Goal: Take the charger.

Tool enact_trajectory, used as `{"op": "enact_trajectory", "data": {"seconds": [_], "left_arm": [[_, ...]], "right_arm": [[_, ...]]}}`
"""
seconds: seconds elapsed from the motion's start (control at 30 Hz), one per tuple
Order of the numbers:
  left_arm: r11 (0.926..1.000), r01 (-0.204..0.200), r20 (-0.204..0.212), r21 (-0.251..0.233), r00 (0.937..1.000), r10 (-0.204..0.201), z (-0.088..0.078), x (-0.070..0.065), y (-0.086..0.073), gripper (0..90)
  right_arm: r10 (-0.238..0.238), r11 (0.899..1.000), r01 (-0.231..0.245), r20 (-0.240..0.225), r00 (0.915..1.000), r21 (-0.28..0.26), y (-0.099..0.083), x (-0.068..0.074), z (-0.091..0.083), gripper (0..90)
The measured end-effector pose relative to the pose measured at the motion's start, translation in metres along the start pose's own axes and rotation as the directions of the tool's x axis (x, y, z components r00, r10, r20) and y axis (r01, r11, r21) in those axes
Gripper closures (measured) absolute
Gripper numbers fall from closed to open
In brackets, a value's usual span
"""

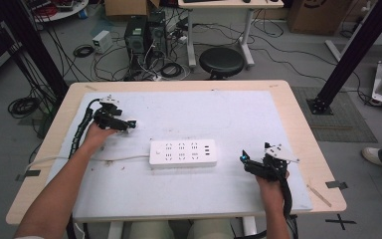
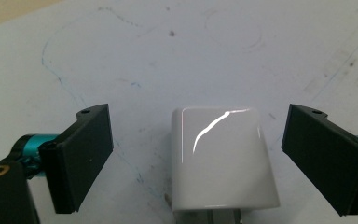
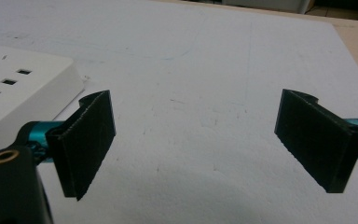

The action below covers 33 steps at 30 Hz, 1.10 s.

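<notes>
Left gripper view: left tool straddles white charger.

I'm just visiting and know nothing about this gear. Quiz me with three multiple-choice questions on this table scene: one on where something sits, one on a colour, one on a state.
1. Where does the power strip lie?
A. mid-table, between the grippers
B. on the floor
C. on the stool

2. What colour is the charger plug?
A. black
B. white
C. red

3. How stands the left gripper at the plug?
A. clamped on it
B. open, jaws either side
C. shut beside it

Answers:
1. A, the high view shows it centred.
2. B, glossy white.
3. B, gaps show beside both jaws.
</notes>
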State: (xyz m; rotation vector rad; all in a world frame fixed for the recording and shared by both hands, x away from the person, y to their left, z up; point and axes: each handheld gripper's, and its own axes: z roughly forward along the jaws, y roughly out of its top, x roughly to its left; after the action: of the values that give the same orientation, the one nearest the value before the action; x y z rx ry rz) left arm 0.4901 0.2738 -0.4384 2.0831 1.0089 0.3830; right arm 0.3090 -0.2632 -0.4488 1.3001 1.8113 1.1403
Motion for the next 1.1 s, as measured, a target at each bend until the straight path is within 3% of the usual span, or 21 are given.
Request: {"op": "enact_trajectory", "data": {"seconds": [0.23,0.43,0.5,0.67,0.83,1.0,1.1], "left_arm": [[0.9993,0.024,-0.019,0.028,0.9996,-0.023,0.004,0.000,-0.011,12.2],[0.9990,0.006,-0.039,0.045,0.9992,-0.004,0.005,-0.003,-0.011,13.5],[0.9980,-0.017,-0.059,0.061,0.9980,0.021,0.005,-0.006,-0.010,14.1],[0.9987,-0.023,-0.059,0.045,0.9979,0.026,0.003,-0.010,-0.012,20.2],[0.9987,-0.048,-0.046,0.020,0.9978,0.049,0.000,-0.015,-0.014,42.4],[0.9988,-0.049,-0.062,0.000,0.9969,0.048,-0.003,-0.018,-0.016,42.5],[0.9987,-0.017,-0.063,-0.048,0.9979,0.014,-0.008,-0.020,-0.015,42.5]], "right_arm": [[-0.006,1.000,0.006,-0.002,1.0000,-0.003,0.000,-0.001,0.001,12.4],[-0.002,1.000,0.002,-0.002,1.0000,0.005,0.000,0.000,0.001,12.4],[-0.004,1.000,0.004,-0.002,1.0000,0.004,0.000,-0.001,0.001,12.4],[-0.002,1.000,0.002,-0.004,1.0000,0.005,0.000,-0.001,0.001,12.5],[-0.003,1.000,0.003,-0.003,1.0000,0.003,0.000,-0.001,0.001,12.4],[-0.006,1.000,0.006,-0.004,1.0000,0.005,0.000,-0.001,0.001,12.4],[-0.005,1.000,0.005,-0.007,1.0000,0.005,0.000,-0.001,0.000,12.4]]}}
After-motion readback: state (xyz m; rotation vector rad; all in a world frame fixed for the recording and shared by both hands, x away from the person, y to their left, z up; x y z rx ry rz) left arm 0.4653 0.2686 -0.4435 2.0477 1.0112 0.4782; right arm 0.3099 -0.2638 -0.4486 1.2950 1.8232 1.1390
